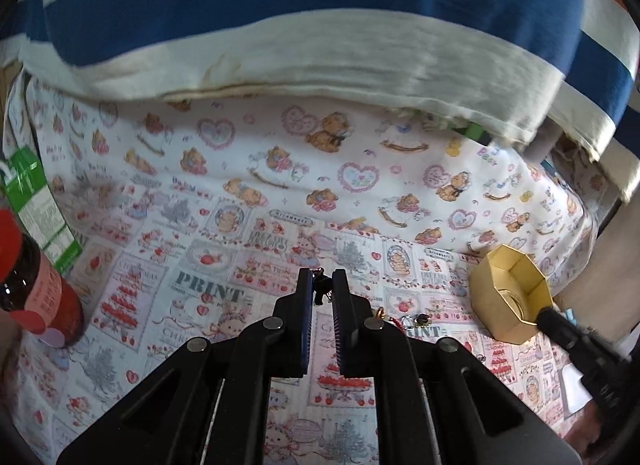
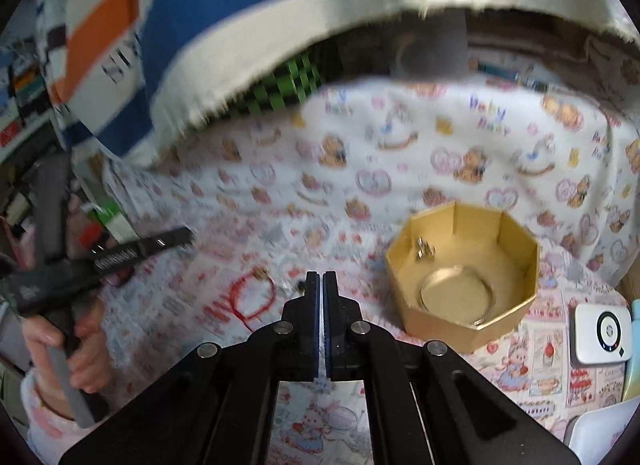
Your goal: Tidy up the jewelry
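Observation:
A gold octagonal box (image 2: 464,277) stands open on the patterned cloth, with a small metal piece (image 2: 425,251) inside by its far-left wall; it also shows at the right of the left wrist view (image 1: 508,293). My left gripper (image 1: 322,279) is shut on a small dark trinket (image 1: 320,285) held between its tips above the cloth. My right gripper (image 2: 321,279) is shut and empty, left of the box. A red bead bracelet (image 2: 250,299) lies on the cloth left of my right gripper. Small jewelry pieces (image 1: 416,319) lie near the box.
A red-capped bottle (image 1: 36,289) and a green carton (image 1: 36,209) stand at the left. A white device (image 2: 602,333) lies right of the box. The person's striped shirt (image 1: 320,25) hangs over the far side of the cloth (image 1: 360,169).

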`<state>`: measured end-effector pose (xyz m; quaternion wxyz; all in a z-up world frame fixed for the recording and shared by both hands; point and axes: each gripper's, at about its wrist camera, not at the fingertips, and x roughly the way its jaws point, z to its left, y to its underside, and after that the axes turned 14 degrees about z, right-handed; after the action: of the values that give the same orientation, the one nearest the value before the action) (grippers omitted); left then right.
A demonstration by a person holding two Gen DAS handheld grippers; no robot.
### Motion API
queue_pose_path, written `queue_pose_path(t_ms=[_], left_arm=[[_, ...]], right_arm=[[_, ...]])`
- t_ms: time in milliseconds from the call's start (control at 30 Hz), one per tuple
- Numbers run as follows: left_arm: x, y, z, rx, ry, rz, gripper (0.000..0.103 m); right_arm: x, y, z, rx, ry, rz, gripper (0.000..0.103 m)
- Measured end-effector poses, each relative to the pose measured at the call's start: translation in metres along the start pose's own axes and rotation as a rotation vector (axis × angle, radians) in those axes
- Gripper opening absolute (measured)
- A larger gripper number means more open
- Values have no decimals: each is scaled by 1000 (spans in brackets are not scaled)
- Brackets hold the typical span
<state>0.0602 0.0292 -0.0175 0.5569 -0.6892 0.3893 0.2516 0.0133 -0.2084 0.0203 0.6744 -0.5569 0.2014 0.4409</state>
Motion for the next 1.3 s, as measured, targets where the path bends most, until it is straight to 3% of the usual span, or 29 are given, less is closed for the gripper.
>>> queue_pose_path(t_ms=[100, 200, 300, 367, 433, 600, 667, 733, 867, 1000, 1100, 1200, 1300], left_arm=[[1, 2, -8, 36, -16, -6, 9], [7, 3, -9, 44, -18, 4, 9], [13, 3, -9, 49, -46, 4, 9], [14, 3, -8, 45, -54, 6, 9], [14, 4, -8, 44, -51, 1, 9], [10, 4, -10, 50, -50, -21, 9], [8, 5, -9, 51, -48, -31, 9], [10, 5, -10, 55, -88, -46, 9], [16, 3, -12, 87, -185, -69, 9], [8, 4, -10, 72, -91, -64, 9], [-1, 8, -20, 112, -101, -92, 9], [-9, 8, -27, 134, 18, -65, 9], [-23, 18, -45, 212, -12, -122, 9]], right_arm=[[5, 0, 4, -42, 52, 38, 2], [25, 3, 1, -19, 115, 151, 3], [42, 6, -3, 12, 96, 238, 11], [53, 9, 0, -14, 124, 264, 34], [61, 11, 3, -33, 169, 275, 41], [78, 14, 7, -69, 185, 334, 37], [78, 16, 10, -88, 216, 326, 21], [77, 17, 8, -81, 193, 330, 10], [66, 16, 6, -65, 140, 272, 8], [35, 12, 7, -52, 101, 115, 8], [8, 11, 3, -31, 64, -10, 8], [-5, 5, -3, -18, 62, -56, 8], [-15, 0, -11, 15, 72, -115, 8]])
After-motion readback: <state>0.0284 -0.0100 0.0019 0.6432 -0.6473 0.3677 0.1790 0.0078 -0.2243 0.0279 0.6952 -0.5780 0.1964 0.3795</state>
